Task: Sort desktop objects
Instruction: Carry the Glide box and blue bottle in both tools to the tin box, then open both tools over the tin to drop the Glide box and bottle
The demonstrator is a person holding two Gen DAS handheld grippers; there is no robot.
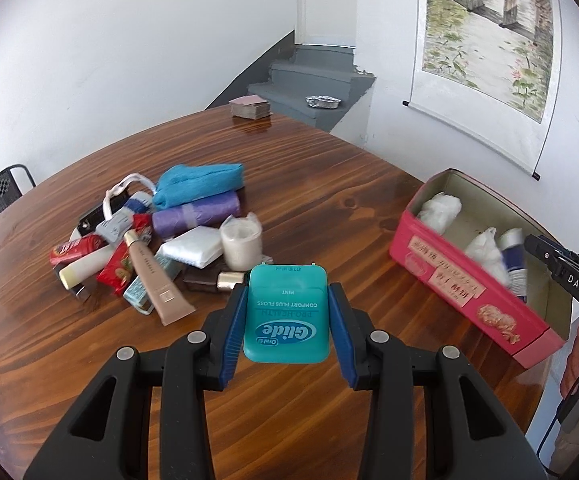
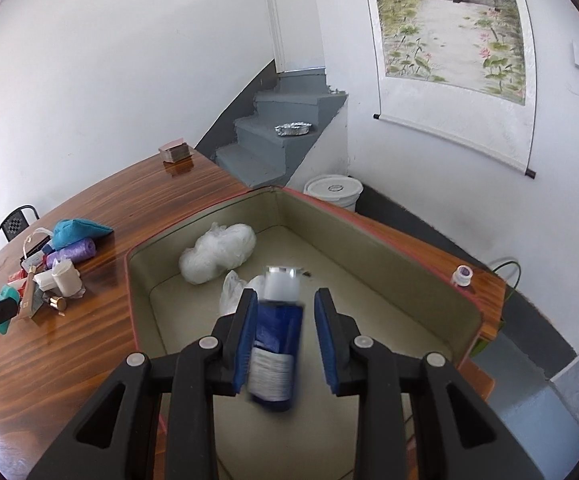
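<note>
Wooden table [image 1: 329,168] under us, we are carrying the floss case [image 1: 285,314] clamped in the left gripper [image 1: 287,296] toward the pink tin [image 1: 461,280] at right, keeping level, while the right gripper [image 2: 285,300], jaws parted, is dropping the blue tube [image 2: 275,344].

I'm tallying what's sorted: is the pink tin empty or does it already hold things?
Not empty. The pink tin has no lid on and holds two white plastic bundles, and a blue tube sits over it between the right gripper fingers.

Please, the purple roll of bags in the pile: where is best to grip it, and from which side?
Probably across the middle of the purple roll, from above. It lies on its side, the blue cloth bundle tight behind it, the white packet in front.
</note>
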